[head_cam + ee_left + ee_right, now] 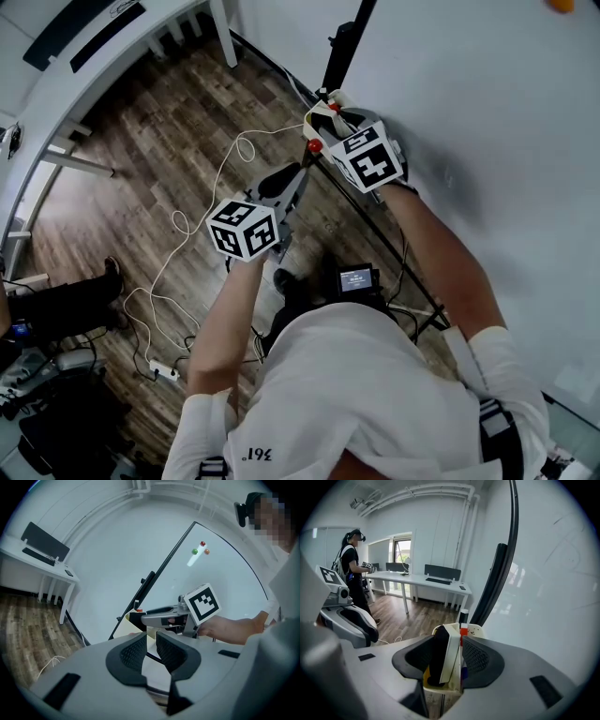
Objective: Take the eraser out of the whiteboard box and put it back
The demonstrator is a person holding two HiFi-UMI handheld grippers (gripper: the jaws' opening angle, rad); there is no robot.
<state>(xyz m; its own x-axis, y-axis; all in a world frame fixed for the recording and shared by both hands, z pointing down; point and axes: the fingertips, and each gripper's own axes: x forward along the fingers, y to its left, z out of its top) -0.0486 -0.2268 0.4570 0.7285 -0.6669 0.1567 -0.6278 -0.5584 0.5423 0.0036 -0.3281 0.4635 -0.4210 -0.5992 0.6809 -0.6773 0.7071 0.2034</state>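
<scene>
- Find one block eraser (440, 656), black felt face on a hard white back, standing on edge inside the cream plastic whiteboard box (475, 630); note dark specks on the box's rounded rim.
- Read the right gripper (450, 640) as spread wide: two black ribbed pads (480, 656), one on each side of the eraser and box, neither pressing on them; has hold of nothing.
- Read the left gripper (151, 637) as parted by a narrow slit only: the same two ribbed black pads set in a smooth grey shell, nothing between them; sits near the right gripper, apart from the box.
- Count marker ends in the box beside the eraser: one black cap (463, 616), one red cap (463, 631); cannot tell how many more lie lower down.
- Count two white cubes (246, 228) with black square markers, one on each gripper.
- Place the box against the black edge of the smooth, glossy whiteboard (487, 94).
- Count three small round magnets on the board: one red magnet (202, 543), one green magnet (194, 551), one orange magnet (206, 551).
- Underfoot, note a brown wood-plank floor (159, 131) with one thin white cable (178, 225) looping across it.
- Far off in the right gripper view, spot one long white desk (422, 579) and one other person (352, 569) standing beside it.
</scene>
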